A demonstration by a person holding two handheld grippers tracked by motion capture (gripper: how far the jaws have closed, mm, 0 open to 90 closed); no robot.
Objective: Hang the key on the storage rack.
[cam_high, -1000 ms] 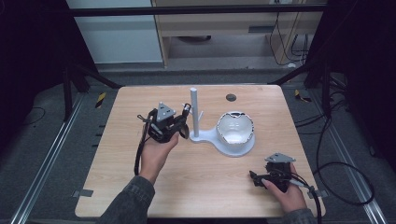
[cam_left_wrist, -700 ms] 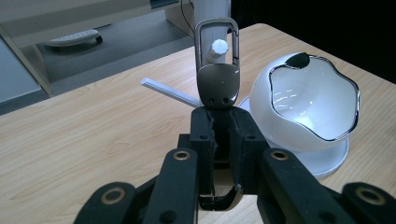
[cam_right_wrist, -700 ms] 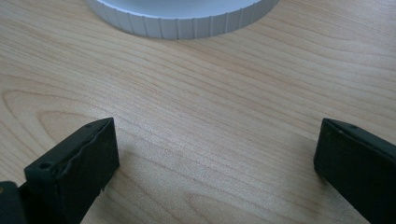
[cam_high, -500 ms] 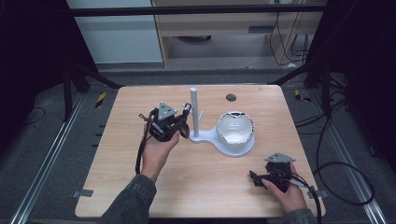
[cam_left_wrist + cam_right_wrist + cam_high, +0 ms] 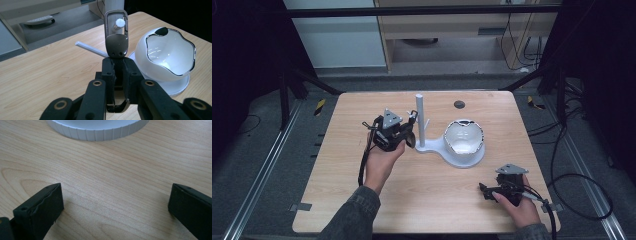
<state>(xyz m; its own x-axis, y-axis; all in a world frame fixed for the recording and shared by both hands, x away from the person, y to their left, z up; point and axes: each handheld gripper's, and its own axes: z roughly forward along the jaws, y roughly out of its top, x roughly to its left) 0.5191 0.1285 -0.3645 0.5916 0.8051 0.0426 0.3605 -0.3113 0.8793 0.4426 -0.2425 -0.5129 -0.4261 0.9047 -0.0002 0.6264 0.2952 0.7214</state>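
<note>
At the lower right of the high view the right gripper point(image 5: 490, 191) rests on the table point(image 5: 337, 170), jaws spread wide. Left of centre, the left gripper point(image 5: 118, 65) pinches a brown carabiner point(image 5: 116, 33) whose loop rings a white peg point(image 5: 119, 23) of the stand point(image 5: 420, 121), bowl point(image 5: 167, 53) just right

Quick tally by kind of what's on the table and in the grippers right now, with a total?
White stand with post and pegs: 1
White bowl on the stand's base: 1
Brown metal clip, held in the left gripper, looped over a peg: 1
Dark round spot on the tabletop: 1
Total: 4
</note>
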